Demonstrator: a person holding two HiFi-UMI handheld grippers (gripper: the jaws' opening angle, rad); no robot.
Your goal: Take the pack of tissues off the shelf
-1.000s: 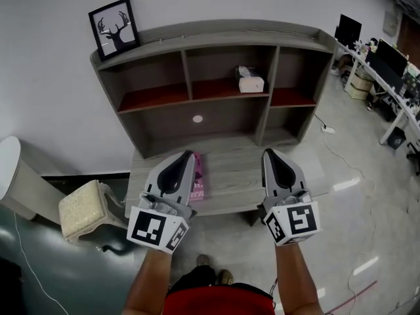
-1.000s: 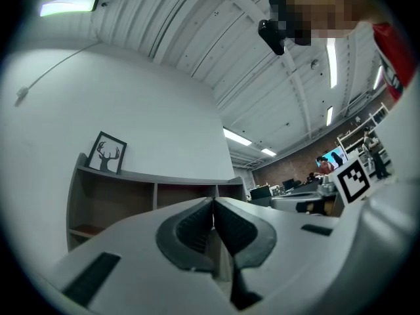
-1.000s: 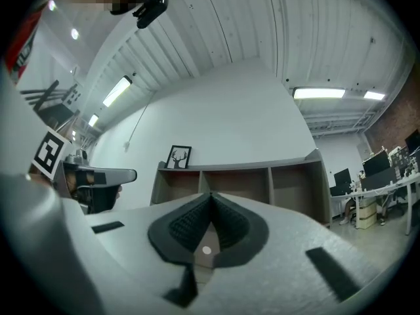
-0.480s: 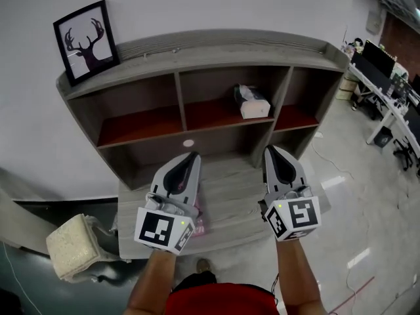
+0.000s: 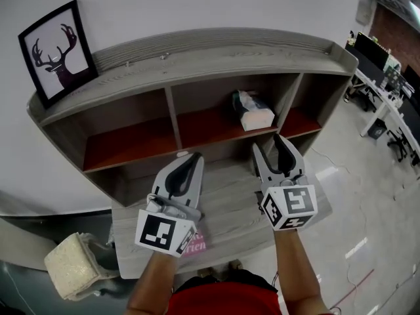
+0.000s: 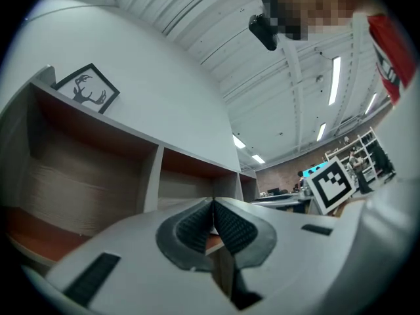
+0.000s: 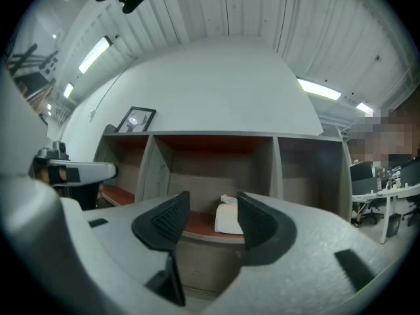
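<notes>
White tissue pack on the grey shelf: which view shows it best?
Head view: the white tissue pack lies whole and unobstructed in the middle compartment of the grey wooden shelf. Right gripper view shows it partly behind a jaw. Left gripper view does not show it.

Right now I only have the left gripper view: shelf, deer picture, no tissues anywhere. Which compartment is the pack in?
Observer: The pack of tissues lies in the middle compartment of the shelf, on the red board, toward that compartment's right side.
Operator: Are the right tongs ready for it?
Observer: The right tongs have just been opening. They stand apart and empty, lined up on the pack but short of it.
</notes>
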